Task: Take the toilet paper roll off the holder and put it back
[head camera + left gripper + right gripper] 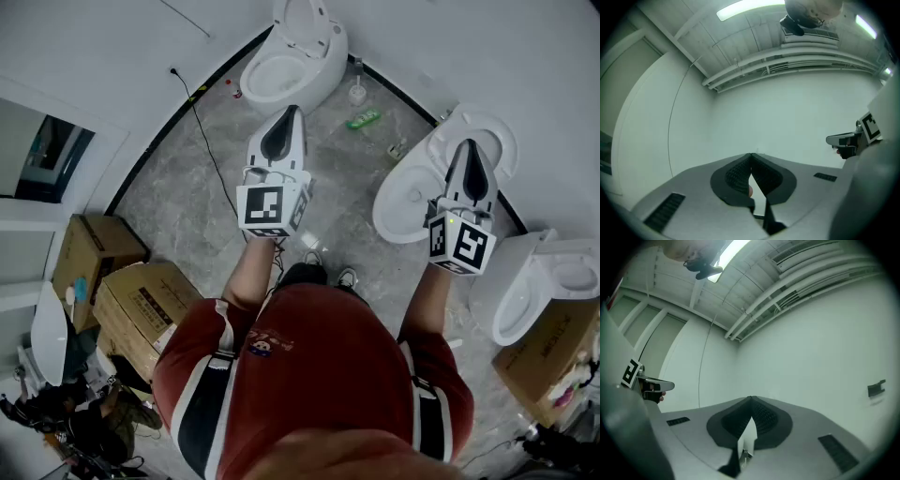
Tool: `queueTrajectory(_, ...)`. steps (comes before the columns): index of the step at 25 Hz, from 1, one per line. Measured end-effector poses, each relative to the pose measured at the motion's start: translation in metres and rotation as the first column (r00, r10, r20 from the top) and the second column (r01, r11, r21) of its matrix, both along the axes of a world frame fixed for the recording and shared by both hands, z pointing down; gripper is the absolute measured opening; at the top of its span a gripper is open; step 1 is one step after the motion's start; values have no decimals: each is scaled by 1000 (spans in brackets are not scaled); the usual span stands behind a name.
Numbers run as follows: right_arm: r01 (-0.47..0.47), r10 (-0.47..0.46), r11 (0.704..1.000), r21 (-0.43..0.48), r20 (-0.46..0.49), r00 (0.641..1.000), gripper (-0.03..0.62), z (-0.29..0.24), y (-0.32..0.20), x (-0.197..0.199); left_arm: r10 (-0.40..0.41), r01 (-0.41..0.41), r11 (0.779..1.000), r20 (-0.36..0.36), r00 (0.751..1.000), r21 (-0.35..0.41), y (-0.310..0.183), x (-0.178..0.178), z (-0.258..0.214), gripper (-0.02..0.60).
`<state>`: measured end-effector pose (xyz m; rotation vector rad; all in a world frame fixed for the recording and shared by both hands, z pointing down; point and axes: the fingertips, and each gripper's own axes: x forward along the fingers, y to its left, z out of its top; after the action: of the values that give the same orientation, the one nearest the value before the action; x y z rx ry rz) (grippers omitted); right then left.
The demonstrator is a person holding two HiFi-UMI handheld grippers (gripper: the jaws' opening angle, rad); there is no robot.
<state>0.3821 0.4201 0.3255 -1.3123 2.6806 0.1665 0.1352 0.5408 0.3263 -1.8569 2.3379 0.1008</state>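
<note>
Toilet paper roll is shown in none of the three views, so its place cannot be told.

In the head view, both grippers are held out forward over a grey marbled floor (187, 202). The left gripper (292, 112) is seen at upper centre of the frame, just below a white toilet (291, 56). The right gripper (469, 145) is seen at centre right, in front of a second toilet (403, 202). A third toilet (525, 295) is placed at the right edge. A green bottle (363, 119) is seen lying on the floor between the first two toilets. Cardboard boxes (141, 305) are stacked at lower left, and another box (553, 352) is set at lower right. The bottom centre is filled by the person's red shirt (309, 366).

In the left gripper view, the jaws are pressed together at their tips and a plain white wall (787, 112) is faced. The right gripper is glimpsed at the right edge of that frame.

In the right gripper view, the jaws are likewise closed tip to tip. A small dark fixture (876, 388) is mounted on the wall at the right of the frame; what it is cannot be told.
</note>
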Motion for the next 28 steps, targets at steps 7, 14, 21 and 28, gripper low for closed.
queueTrajectory(7, 35, -36, 999, 9, 21, 999, 6, -20, 28, -3, 24, -25, 1000, 41, 999, 18, 26, 23, -21, 18)
queueTrajectory(14, 66, -66, 998, 7, 57, 996, 8, -27, 45, -48, 16, -18, 1000, 57, 998, 26, 50, -17, -26, 18)
queueTrajectory(21, 53, -53, 999, 10, 51, 997, 8, -19, 49, -94, 34, -34, 999, 51, 998, -1, 57, -64, -11, 18)
queueTrajectory(28, 30, -31, 999, 16, 53, 998, 6, -15, 52, -121, 55, -55, 998, 23, 998, 13, 52, -94, -6, 18)
